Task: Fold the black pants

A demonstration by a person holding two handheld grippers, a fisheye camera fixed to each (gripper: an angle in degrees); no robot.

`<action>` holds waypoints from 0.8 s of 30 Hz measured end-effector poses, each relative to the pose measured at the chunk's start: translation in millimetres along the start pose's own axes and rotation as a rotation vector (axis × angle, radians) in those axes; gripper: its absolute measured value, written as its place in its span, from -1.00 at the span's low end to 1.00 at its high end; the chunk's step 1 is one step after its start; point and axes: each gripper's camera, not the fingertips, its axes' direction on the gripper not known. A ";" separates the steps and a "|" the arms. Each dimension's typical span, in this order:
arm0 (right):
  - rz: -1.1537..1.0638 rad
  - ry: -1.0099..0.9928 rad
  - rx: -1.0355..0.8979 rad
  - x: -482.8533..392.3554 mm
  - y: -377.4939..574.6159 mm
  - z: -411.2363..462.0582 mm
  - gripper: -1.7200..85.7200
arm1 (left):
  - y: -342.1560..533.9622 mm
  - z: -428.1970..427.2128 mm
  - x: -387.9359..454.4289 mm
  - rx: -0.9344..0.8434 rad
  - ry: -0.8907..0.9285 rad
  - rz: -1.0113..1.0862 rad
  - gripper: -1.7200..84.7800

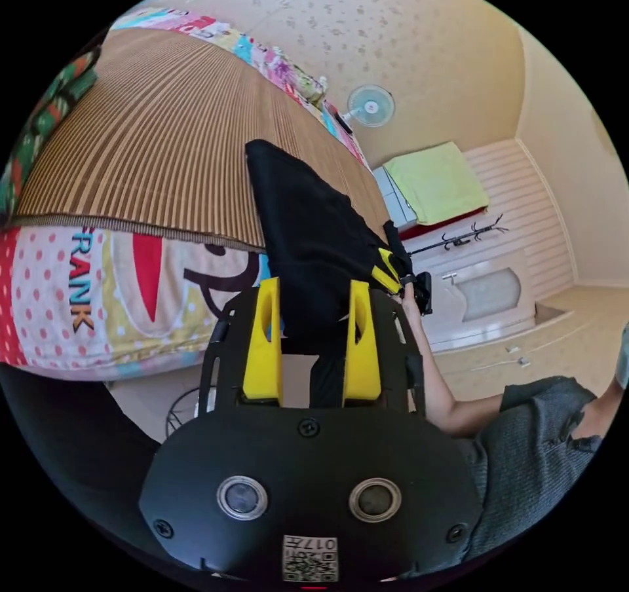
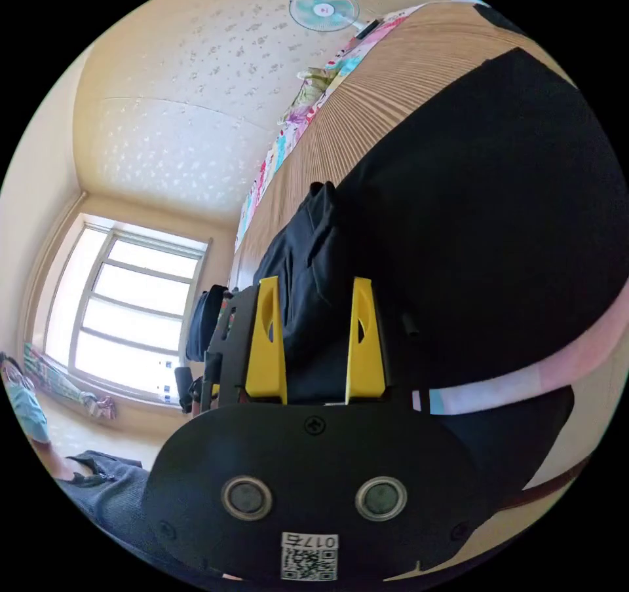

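Note:
The black pants (image 1: 301, 225) lie on a striped brown bed mat (image 1: 151, 140), with one end reaching past the bed's edge. My left gripper (image 1: 313, 284) has its yellow jaws on either side of that end, and fabric fills the gap between them. My right gripper (image 1: 388, 270), held by a person's hand, pinches the same end a little further along. In the right gripper view the pants (image 2: 472, 225) spread wide over the mat (image 2: 406, 68). A bunched fold sits between the jaws of the right gripper (image 2: 314, 282).
A printed sheet (image 1: 131, 304) hangs down the bed's side. The person's arm (image 1: 439, 389) and grey sleeve are close by. A fan (image 1: 370, 105), a green-covered cabinet (image 1: 436, 183) and a coat rack (image 1: 458, 238) stand beyond the bed. A bright window (image 2: 131, 317) is behind.

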 end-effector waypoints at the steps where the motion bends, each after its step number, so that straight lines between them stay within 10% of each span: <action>1: 0.000 0.015 -0.011 -3.3 -1.9 6.1 -0.74 | -1.1 2.5 -9.9 0.004 0.028 -0.035 -0.56; 9: -0.300 0.026 -0.020 -86.3 23.5 -46.5 -0.86 | -16.1 33.1 -51.6 -0.061 0.195 -0.156 -0.51; 15: 0.004 0.164 -0.144 -2.2 39.6 -38.3 -0.89 | -17.0 56.1 -71.0 -0.088 0.249 -0.209 -0.59; 21: -0.268 0.301 0.442 -63.1 107.4 -78.9 -0.92 | -17.0 52.5 -87.9 -0.139 0.470 -0.102 -0.76; 24: -0.520 0.268 0.372 -103.9 115.8 -47.1 -0.91 | -17.4 44.4 -73.0 -0.123 0.598 0.029 -0.81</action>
